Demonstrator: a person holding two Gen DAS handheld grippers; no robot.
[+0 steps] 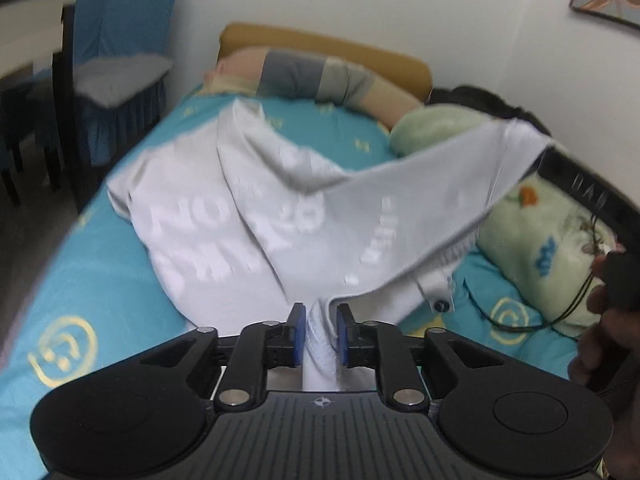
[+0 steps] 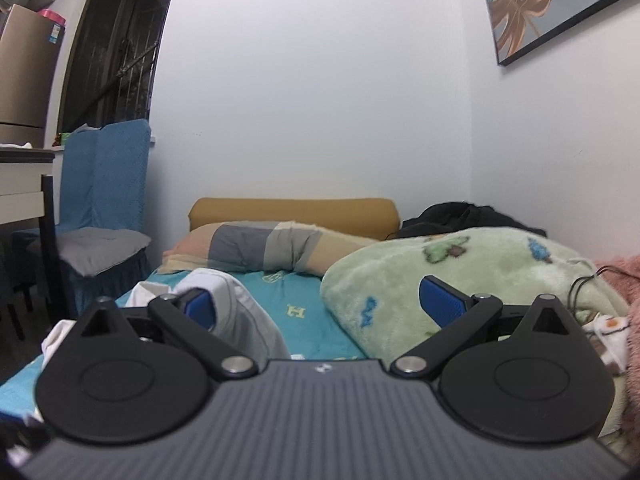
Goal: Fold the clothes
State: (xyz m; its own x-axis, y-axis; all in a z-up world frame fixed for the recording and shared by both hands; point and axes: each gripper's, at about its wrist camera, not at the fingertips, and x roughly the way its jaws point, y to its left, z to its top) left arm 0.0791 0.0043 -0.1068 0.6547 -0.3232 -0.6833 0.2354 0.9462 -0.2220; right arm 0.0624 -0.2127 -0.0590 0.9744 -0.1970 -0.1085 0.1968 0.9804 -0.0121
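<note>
The white shirt (image 1: pixel 248 216) w/ pale lettering is spread in a loose heap across the centre of the left wrist view, on the teal bed sheet (image 1: pixel 72 280). One corner is pulled up toward the upper right of the frame, where it meets a dark curved part, probably the other gripper, tho whether that part has hold of it can't be told. A hemmed edge is bunched between the blue pads of the left gripper (image 1: pixel 321 330) at lower centre; a small gap is seen on each side of the cloth, so the jaws are only slightly parted and the hem looks released, not pinched.

In the right wrist view the right gripper (image 2: pixel 326 304) is seen wide open w/ nothing between the pads; a white fold lies just beside its left finger (image 2: pixel 200 308), in the lower left of the frame.

Risks, as judged:
- If the hem is let go at this slack stage, the raised corner could sag and the fold would be lost.
- The shirt is wrinkled, so a crooked fold line is likely unless it's flattened first.
- A black cable (image 1: pixel 516 320) is draped over the green blanket (image 1: pixel 532 248) at right, near the shirt's edge; it could be snagged or dragged along.
- The blanket itself crowds the right side, so the cloth may be laid partly over it.
</note>
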